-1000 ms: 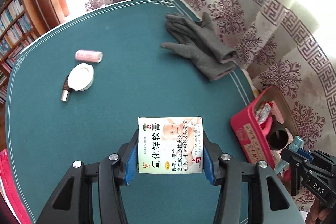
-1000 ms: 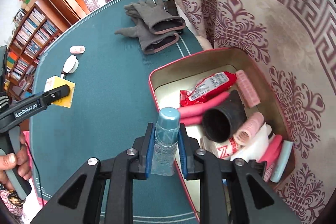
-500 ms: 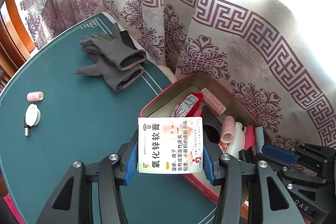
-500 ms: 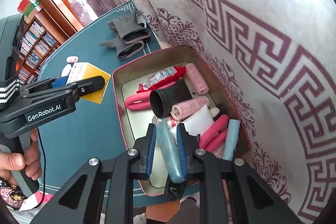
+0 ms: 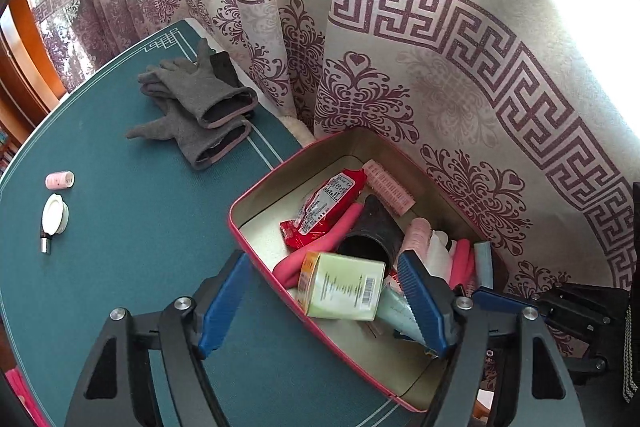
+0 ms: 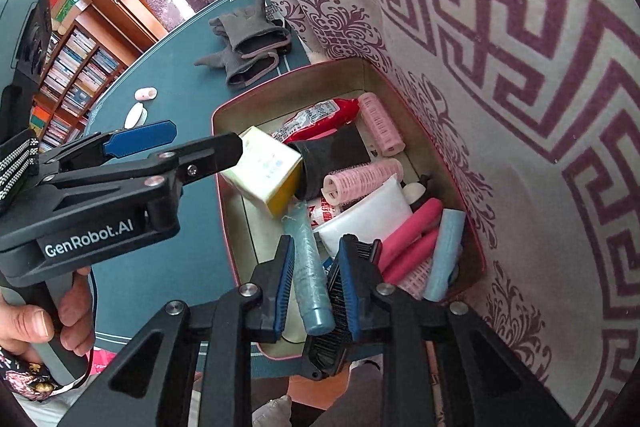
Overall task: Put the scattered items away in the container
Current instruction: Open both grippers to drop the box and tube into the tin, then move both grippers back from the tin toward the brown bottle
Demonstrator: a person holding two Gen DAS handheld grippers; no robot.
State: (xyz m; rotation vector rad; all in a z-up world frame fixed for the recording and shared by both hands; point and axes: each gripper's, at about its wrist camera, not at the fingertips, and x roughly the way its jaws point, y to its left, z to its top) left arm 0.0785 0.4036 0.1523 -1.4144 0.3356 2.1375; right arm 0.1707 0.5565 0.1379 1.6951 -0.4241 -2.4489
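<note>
Both drops into the red tin (image 5: 256, 193) are in hand: the left hand-held gripper (image 5: 320, 301) has just spread wide, its box (image 5: 344, 285) lying loose. The right hand-held gripper (image 6: 314, 277) has just eased its jaws, and the blue tube (image 6: 310, 267) between them looks released. Next come the grey gloves (image 5: 200, 111) beyond the tin.

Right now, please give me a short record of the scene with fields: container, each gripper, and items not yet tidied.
container: red tin, many items inside
left gripper: jaws just opened, clear of the ointment box tilted in the tin
right gripper: jaws just opening, blue tube between them, over the tin
left on table: grey gloves, pink roller, white round case
</note>
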